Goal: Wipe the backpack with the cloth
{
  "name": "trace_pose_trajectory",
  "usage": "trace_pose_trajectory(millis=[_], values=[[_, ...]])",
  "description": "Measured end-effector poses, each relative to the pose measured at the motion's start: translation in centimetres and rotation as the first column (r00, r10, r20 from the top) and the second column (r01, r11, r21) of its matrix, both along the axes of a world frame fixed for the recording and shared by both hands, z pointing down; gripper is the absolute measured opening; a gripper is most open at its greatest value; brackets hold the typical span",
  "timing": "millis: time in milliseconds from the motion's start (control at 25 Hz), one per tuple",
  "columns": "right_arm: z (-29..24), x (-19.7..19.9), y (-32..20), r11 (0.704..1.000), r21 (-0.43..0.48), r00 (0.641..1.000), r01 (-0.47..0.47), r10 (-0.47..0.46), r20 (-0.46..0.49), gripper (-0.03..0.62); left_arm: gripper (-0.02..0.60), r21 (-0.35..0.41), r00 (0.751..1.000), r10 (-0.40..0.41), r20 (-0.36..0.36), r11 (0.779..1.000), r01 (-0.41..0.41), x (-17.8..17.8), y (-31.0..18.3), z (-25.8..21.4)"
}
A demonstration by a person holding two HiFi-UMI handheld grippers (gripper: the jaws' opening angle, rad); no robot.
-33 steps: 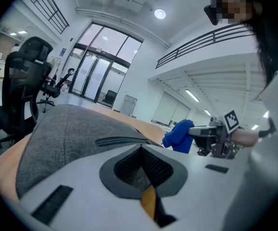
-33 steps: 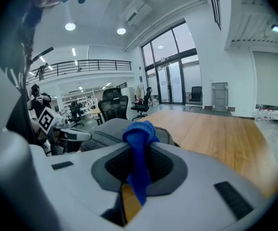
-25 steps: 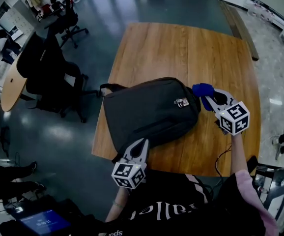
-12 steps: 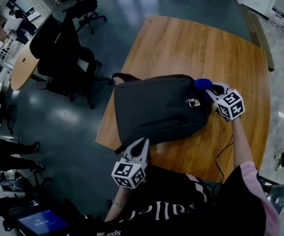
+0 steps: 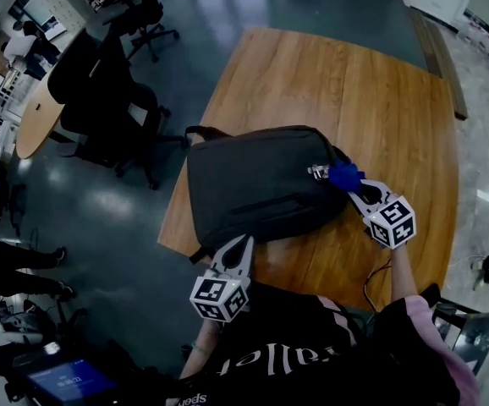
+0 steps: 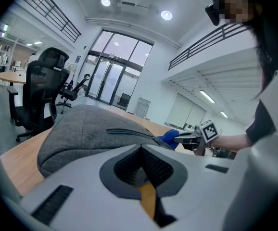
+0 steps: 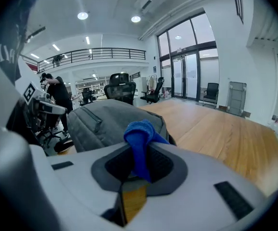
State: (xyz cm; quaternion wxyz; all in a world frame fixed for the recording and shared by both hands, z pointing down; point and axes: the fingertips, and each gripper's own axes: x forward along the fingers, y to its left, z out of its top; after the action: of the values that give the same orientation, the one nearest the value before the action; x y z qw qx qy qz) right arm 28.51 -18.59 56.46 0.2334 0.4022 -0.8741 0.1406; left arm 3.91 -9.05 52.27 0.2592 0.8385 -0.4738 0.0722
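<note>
Grey backpack (image 5: 257,189) flat, blue cloth (image 5: 343,176) seemingly touching

White left tongs (image 5: 244,245) and right tongs (image 5: 351,185) bear black-and-white marker cubes (image 5: 220,299); the shirt (image 5: 287,353) is black.

One backpack (image 5: 257,189); one blue cloth (image 5: 343,176); one wooden tabletop (image 5: 380,91) carrying both; two grippers, the left gripper (image 5: 242,244) and the right gripper (image 5: 352,188); one marker cube (image 5: 220,299) on each, so two cubes in all; at least two black office chairs (image 5: 101,100) on the floor to the left, their full number hard to tell; one rounded side table (image 5: 31,129); one lit screen (image 5: 71,381); one standing person (image 7: 58,93) in the right gripper view.
</note>
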Motion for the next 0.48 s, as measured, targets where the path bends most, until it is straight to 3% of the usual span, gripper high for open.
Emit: trace_pose_trajectory(millis=[240, 480], values=[[0.1, 0.4, 4.8, 0.998, -0.034, 0.996, -0.044, 0.046, 0.078, 0.055, 0.0, 0.003, 1.0, 0.022, -0.003, 1.0, -0.022, 2.2, 1.4, 0.1], [0.3, -1.6, 7.4, 0.997, -0.061, 0.991, -0.049, 0.056, 0.122, 0.055, 0.0, -0.012, 1.0, 0.017, 0.008, 1.0, -0.016, 1.6, 2.0, 0.3]])
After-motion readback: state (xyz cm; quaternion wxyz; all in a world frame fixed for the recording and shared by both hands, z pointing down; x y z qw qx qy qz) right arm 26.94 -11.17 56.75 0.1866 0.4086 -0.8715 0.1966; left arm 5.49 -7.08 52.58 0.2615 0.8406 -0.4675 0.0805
